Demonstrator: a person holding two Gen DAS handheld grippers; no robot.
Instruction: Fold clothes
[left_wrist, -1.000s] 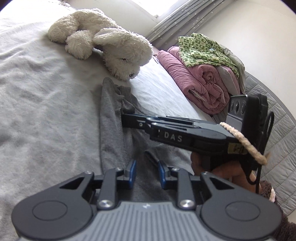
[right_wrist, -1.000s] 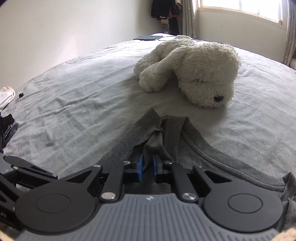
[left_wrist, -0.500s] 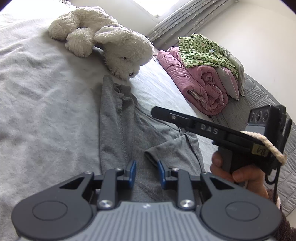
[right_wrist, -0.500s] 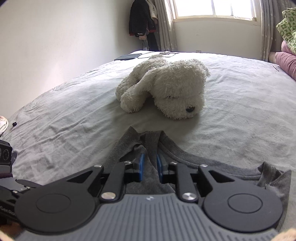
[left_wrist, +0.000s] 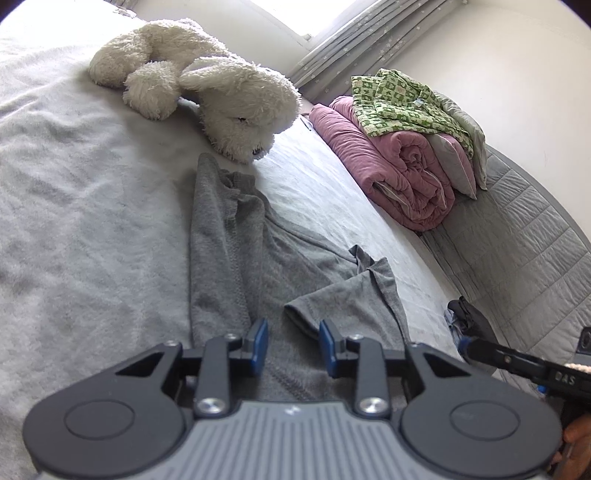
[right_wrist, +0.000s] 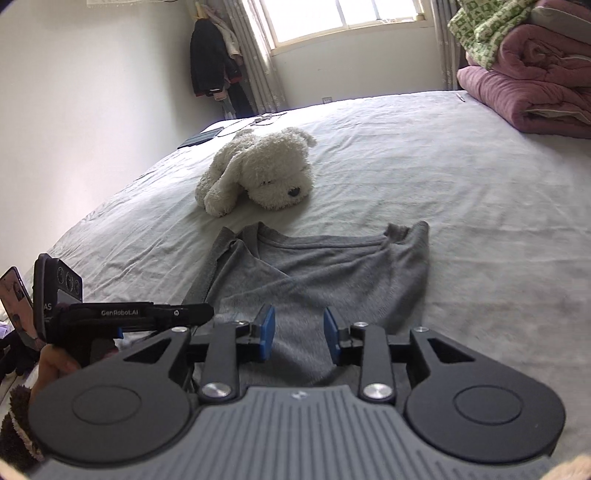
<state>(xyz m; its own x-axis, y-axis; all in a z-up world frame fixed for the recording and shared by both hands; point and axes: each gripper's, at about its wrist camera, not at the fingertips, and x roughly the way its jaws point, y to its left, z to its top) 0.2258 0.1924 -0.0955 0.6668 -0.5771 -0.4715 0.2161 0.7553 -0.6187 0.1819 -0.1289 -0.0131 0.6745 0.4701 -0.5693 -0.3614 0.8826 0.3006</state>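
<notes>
A grey T-shirt (right_wrist: 314, 269) lies spread on the bed, neckline toward the plush dog, one sleeve folded in over the body. It also shows in the left wrist view (left_wrist: 236, 254), with a sleeve flap lying over its right part. My left gripper (left_wrist: 293, 345) is open and empty, low over the shirt's near end. My right gripper (right_wrist: 299, 332) is open and empty above the shirt's lower body. The left gripper's body (right_wrist: 122, 315) shows at the left of the right wrist view; the right gripper's body (left_wrist: 524, 363) shows at the right of the left wrist view.
A white plush dog (right_wrist: 258, 173) lies just beyond the shirt's collar. A rolled pink quilt (left_wrist: 399, 173) with a green patterned garment (left_wrist: 402, 103) on top sits at the bed's headboard side. The light grey bed sheet (right_wrist: 461, 206) surrounds the shirt. A dark tablet (right_wrist: 201, 136) lies far back.
My right gripper has let go of the shirt fabric near the collar, opened, and drawn back and up. My left gripper has stayed open above the shirt's near end.
</notes>
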